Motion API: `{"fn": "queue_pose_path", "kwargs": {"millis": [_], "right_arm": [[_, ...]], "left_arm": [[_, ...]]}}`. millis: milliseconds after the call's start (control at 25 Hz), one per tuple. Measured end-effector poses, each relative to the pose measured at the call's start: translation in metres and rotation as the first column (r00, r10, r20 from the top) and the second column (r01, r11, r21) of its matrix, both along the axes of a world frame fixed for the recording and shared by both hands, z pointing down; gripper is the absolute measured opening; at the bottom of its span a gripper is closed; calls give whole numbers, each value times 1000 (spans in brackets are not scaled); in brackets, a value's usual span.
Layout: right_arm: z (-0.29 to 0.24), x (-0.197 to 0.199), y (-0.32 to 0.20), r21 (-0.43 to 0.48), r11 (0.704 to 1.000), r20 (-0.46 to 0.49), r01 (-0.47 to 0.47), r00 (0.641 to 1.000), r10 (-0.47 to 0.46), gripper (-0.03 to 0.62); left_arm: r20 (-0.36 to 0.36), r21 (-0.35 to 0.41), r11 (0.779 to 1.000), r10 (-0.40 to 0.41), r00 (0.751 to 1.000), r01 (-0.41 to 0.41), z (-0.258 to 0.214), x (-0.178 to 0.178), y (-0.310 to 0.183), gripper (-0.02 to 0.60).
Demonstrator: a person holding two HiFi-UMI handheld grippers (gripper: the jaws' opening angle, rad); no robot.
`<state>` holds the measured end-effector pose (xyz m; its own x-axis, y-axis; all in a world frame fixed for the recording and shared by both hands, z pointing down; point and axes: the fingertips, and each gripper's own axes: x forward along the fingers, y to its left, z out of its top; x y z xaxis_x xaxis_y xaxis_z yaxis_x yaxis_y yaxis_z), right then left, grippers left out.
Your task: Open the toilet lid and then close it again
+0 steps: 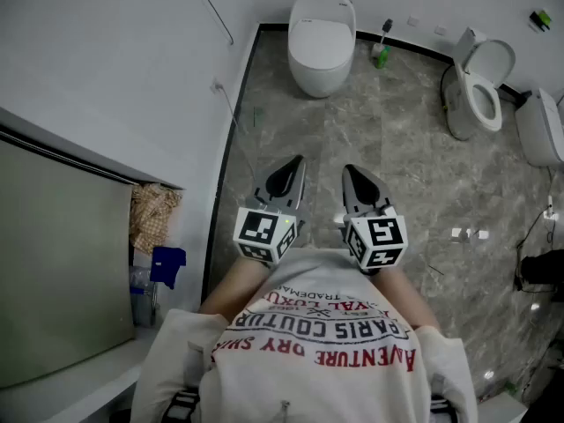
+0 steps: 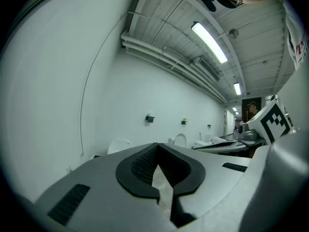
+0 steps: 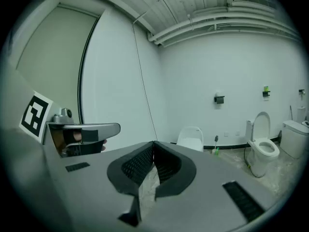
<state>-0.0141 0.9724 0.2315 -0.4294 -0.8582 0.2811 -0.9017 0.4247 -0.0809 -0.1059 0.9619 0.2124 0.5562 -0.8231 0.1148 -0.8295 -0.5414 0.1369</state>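
A toilet (image 1: 317,76) with its lid (image 1: 322,25) down stands far off at 12 o'clock. A second toilet (image 1: 458,117) at 2 o'clock stands open, its bowl (image 1: 485,97) seemingly empty. The left gripper (image 1: 291,170) and right gripper (image 1: 354,176) hang at 6 o'clock, jaws pressed together on nothing. The lid could slip from a pinch and slam.

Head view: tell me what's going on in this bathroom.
A person holds the left gripper and right gripper side by side in front of the body, fingers shut on nothing. Ahead stand a closed toilet by the far wall and, to its right, an open toilet with its lid up. Neither is being touched.
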Motion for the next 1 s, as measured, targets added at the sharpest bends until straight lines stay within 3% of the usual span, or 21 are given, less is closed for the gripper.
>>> {"fn": "queue_pose_path", "kwargs": {"millis": [360, 520, 1000], "right_arm": [[5, -6, -5, -14, 1000, -8, 3, 1000, -3, 15], [5, -11, -8, -21, 1000, 39, -3, 999, 4, 15], [20, -19, -19, -81, 996, 42, 32, 999, -28, 15]], "left_arm": [[8, -16, 1000, 1, 1000, -1, 6, -5, -6, 8], [6, -28, 1000, -5, 1000, 5, 11, -12, -8, 7], [-16, -79, 995, -59, 998, 57, 24, -26, -19, 8]]}}
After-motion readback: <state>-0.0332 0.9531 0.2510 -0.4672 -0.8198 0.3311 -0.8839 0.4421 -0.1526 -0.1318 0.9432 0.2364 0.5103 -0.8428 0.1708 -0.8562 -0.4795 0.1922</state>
